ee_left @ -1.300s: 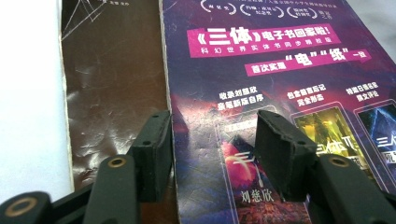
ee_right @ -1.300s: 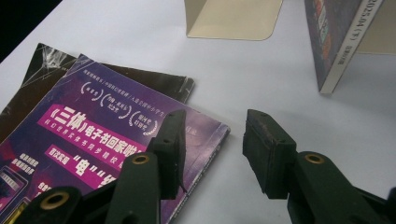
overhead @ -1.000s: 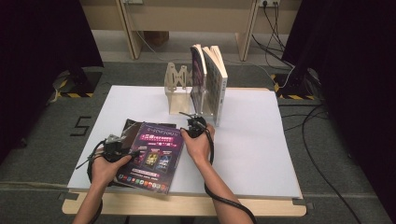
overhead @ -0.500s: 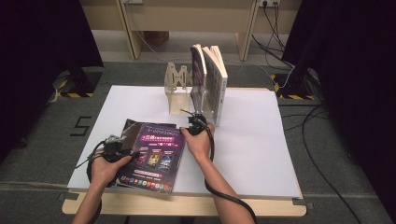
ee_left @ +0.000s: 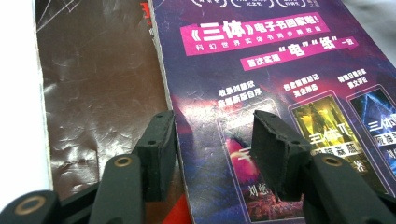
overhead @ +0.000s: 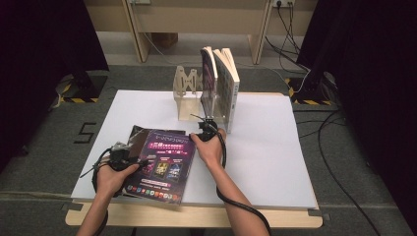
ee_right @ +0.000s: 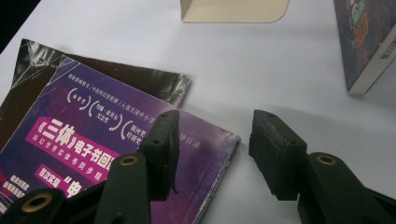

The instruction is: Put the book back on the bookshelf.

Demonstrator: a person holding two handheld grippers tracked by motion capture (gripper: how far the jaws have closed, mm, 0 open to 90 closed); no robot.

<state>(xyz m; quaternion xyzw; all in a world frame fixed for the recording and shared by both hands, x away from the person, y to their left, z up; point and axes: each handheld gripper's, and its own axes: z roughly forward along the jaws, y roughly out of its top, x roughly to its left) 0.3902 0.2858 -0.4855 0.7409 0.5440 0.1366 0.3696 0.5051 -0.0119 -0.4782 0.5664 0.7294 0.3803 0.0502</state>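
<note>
Left claw [overhead: 134,160], released, jaws apart and just now widening again, poised over the near left part of a purple-covered book [overhead: 162,164]; in the left gripper view [ee_left: 212,149], one jaw above the book's left edge, the other above the cover art, no pad seen pressing. Right claw [overhead: 206,129], also released and just now spreading wider, hovering at the book's far right corner; in the right gripper view [ee_right: 212,149], left jaw over the cover [ee_right: 116,154], right jaw over bare white surface [ee_right: 280,74], the corner lying between them, ungripped. Purple book flat on the white surface [overhead: 275,162], front cover up, at the near left, resting askew on a dark brown glossy book [overhead: 138,132] whose far edge and left side peek out beneath. Beyond the right claw, two books [overhead: 221,83] standing upright, leaning on a pale wooden book stand [overhead: 189,93] near the far edge. Forearms entering from the bottom, a black cable [overhead: 236,201] trailing from the right hand.
</note>
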